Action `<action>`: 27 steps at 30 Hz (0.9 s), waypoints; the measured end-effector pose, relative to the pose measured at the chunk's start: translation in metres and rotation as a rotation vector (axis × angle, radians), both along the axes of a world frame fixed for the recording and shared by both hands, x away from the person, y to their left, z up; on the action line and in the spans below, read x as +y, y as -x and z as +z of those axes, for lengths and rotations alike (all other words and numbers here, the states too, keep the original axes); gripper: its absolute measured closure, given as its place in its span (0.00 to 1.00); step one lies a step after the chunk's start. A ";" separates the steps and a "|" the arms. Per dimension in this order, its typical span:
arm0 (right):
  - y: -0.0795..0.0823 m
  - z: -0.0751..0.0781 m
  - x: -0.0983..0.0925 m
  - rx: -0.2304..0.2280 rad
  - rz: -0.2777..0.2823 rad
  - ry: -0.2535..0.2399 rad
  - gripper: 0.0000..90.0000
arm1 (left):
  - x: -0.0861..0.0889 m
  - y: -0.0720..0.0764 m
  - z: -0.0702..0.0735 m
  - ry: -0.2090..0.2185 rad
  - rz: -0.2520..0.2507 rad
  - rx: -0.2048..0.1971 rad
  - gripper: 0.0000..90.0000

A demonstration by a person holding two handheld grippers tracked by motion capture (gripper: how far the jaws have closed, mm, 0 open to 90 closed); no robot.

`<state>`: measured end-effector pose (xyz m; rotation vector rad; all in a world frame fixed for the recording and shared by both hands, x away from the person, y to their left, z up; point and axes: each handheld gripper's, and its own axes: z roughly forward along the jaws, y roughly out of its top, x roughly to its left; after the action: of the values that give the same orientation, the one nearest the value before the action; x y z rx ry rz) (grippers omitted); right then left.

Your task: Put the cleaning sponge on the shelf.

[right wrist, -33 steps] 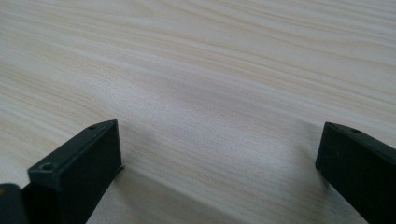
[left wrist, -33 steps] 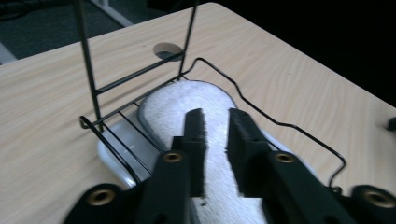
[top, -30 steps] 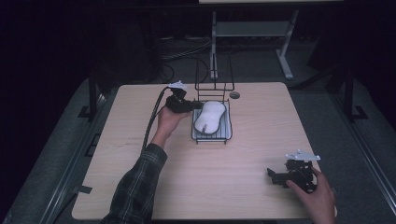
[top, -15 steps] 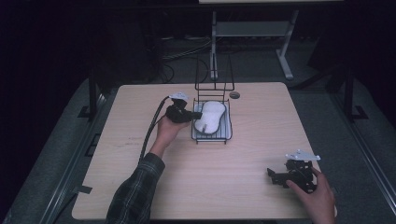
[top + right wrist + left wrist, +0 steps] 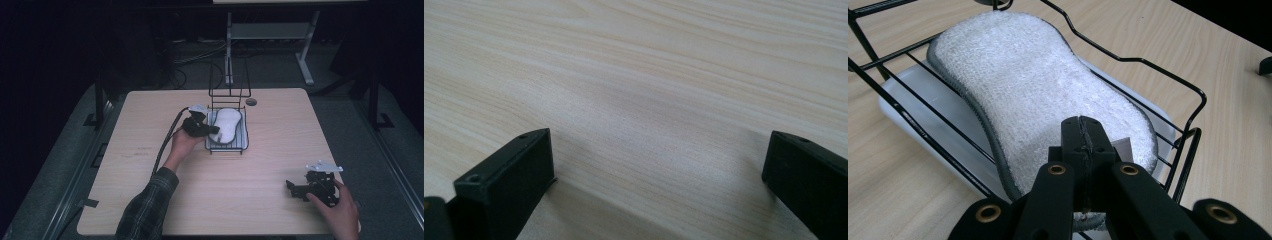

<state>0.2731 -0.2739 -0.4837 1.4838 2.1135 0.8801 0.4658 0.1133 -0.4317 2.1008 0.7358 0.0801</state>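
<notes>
Pale wooden table (image 5: 260, 200); grey stand (image 5: 270, 35) beyond it.

Ahead of left gripper (image 5: 1082, 125): sponge (image 5: 1038, 90) filling the wire rack (image 5: 1198, 100).
Beyond it: rack's tall back frame (image 5: 229, 80) bars passage.
Around right gripper (image 5: 297, 187): bare table (image 5: 649, 75), free passage.

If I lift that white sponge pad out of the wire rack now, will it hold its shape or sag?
Probably sags: the white sponge pad looks soft and terry-covered, and the left gripper pinches only one end of it. It likely weighs little. Its fuzzy surface should not slip, but the hanging end may snag on the wire rack.
</notes>
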 end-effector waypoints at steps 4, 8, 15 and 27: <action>0.000 0.000 0.000 0.000 0.000 0.000 0.00 | -0.003 0.001 0.000 -0.005 -0.014 -0.002 1.00; 0.000 0.000 0.000 0.000 0.000 0.000 0.00 | -0.008 0.002 0.000 -0.002 -0.025 0.004 1.00; 0.000 0.000 0.000 0.000 0.000 0.000 0.00 | -0.014 0.004 0.000 0.000 -0.038 0.005 1.00; 0.000 0.000 0.000 0.000 0.000 0.000 0.00 | 0.004 0.009 0.006 0.040 -0.019 0.012 1.00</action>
<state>0.2731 -0.2739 -0.4837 1.4840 2.1137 0.8802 0.4571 0.1171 -0.4258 2.0711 0.7192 0.0425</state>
